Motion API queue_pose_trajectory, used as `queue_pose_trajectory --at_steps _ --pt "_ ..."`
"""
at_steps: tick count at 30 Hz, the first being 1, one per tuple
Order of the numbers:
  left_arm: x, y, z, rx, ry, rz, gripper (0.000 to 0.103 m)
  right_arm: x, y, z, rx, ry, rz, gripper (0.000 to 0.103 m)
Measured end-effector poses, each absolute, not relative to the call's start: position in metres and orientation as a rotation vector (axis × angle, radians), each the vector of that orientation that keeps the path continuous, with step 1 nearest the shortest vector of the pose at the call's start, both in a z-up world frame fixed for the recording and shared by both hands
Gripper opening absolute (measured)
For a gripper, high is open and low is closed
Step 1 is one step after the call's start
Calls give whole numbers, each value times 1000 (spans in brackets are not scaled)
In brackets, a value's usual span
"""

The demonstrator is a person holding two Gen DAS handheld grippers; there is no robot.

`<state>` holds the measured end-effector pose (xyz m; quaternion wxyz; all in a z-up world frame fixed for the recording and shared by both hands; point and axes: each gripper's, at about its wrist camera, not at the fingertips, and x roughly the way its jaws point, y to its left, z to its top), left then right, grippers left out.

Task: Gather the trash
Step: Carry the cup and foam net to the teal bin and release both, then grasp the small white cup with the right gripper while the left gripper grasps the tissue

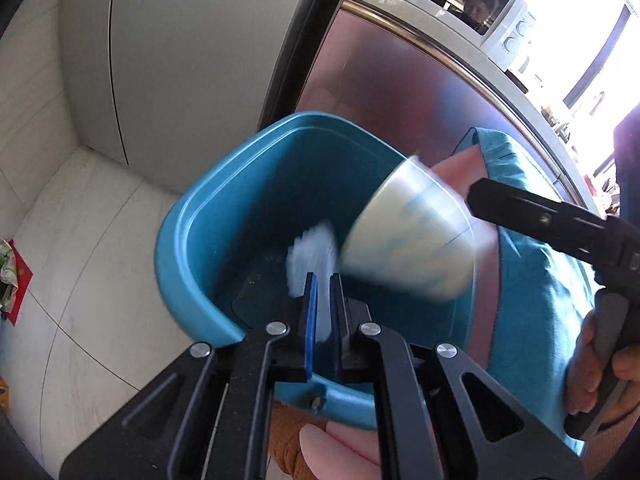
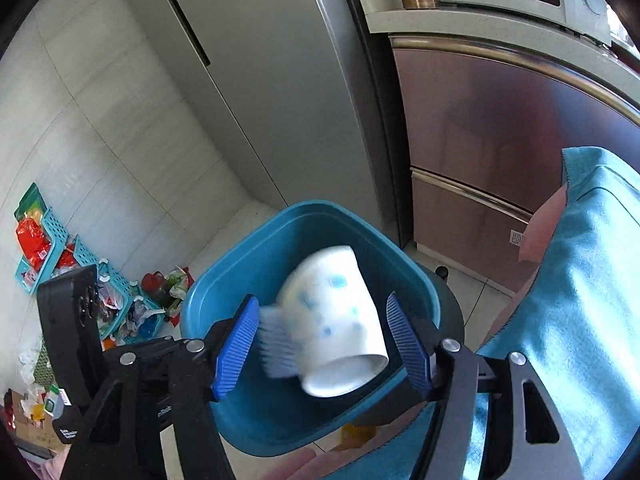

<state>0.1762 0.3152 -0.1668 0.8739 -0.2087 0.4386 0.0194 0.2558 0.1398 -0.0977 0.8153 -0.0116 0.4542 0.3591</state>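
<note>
A white paper cup with blue spots hangs blurry over the open blue bin, tipped on its side – nothing touches it. The right gripper is just above the bin with its blue pads wide apart, one on each side of the cup, holding nothing. The left gripper is over the bin's near edge – its pads are almost closed on a thin white blurry scrap. A blue towel hangs right of the bin. Baskets of wrappers lie on the floor left of it.
</note>
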Motion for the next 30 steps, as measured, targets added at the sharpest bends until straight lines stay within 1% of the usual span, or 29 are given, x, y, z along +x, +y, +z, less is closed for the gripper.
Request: queue_pose_trajectory --at_steps 2,5,7,9,11,12,13,21,27,30 --pt "179 313 -167 -436 913 39 9 252 135 -98 -14 964 762 64" --pt "170 312 -165 -431 899 51 17 250 126 -97 6 946 761 64" --pt "160 309 -159 -417 870 57 33 247 118 -94 19 931 766 64" --pt "151 303 -148 -399 830 47 38 237 106 -87 24 899 773 64" --pt "143 292 -133 -372 790 32 44 225 91 -78 29 862 787 64" --pt "138 286 -126 -359 767 18 50 219 82 -73 33 845 791 64" --pt "133 279 -119 -343 747 4 54 211 72 -68 36 825 796 64" --pt "105 197 -72 -208 635 -197 62 151 -22 -33 77 683 744 64" --pt "99 106 -63 -154 664 -438 63 109 -114 -24 134 607 559 64" --pt "101 54 -66 -117 705 -542 66 93 -160 -22 156 582 431 64"
